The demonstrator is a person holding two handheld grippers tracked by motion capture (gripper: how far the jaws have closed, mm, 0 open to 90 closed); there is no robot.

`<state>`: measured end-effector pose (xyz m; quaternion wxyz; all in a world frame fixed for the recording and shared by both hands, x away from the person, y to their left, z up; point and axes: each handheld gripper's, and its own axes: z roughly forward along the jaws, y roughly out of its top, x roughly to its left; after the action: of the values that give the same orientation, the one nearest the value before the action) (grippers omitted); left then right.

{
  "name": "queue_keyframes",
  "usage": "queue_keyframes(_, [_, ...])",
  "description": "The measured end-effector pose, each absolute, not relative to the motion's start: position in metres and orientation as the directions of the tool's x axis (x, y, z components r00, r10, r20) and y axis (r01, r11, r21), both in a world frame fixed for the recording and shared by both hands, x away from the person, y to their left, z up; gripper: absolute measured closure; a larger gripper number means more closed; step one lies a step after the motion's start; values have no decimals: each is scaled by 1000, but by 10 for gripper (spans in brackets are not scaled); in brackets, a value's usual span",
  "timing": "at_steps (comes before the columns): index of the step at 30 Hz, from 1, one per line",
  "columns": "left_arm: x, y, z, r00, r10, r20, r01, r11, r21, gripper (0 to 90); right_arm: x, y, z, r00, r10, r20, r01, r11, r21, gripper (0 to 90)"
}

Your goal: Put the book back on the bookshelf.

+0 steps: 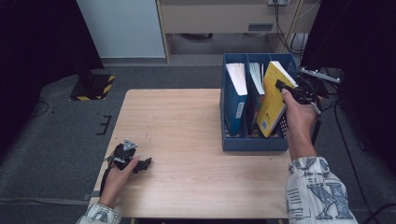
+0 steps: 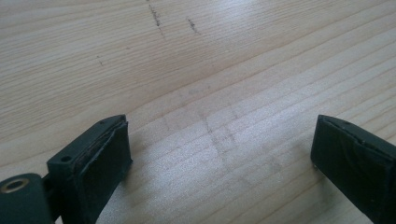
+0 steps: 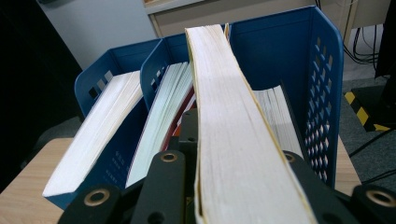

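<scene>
Clamping the yellow book (image 1: 272,100) by its page edge, the right gripper (image 1: 286,87) is tilting it over the blue file rack (image 1: 254,142); thick, stiff, weighty, it could slip. The left gripper (image 1: 142,164) is resting open on the table (image 1: 187,140).

My matt black plastic jaws, rubbery on the pads (image 2: 105,161), ride over a table (image 1: 187,140) of pale, smooth wood with fine grain and faint scuffs, while at two o'clock a glossy yellow book (image 1: 273,100) with cream paper edges leans in a perforated blue plastic rack (image 1: 254,142).
</scene>
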<state>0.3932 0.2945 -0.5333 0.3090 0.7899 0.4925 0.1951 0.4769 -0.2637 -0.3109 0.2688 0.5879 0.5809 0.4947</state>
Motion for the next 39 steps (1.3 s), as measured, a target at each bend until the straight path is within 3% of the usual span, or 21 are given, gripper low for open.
queue_keyframes(39, [394,295,-533,444,896,2,656,-327,680,41,498,-249,-333,-152,958,244,371,-174,912,748])
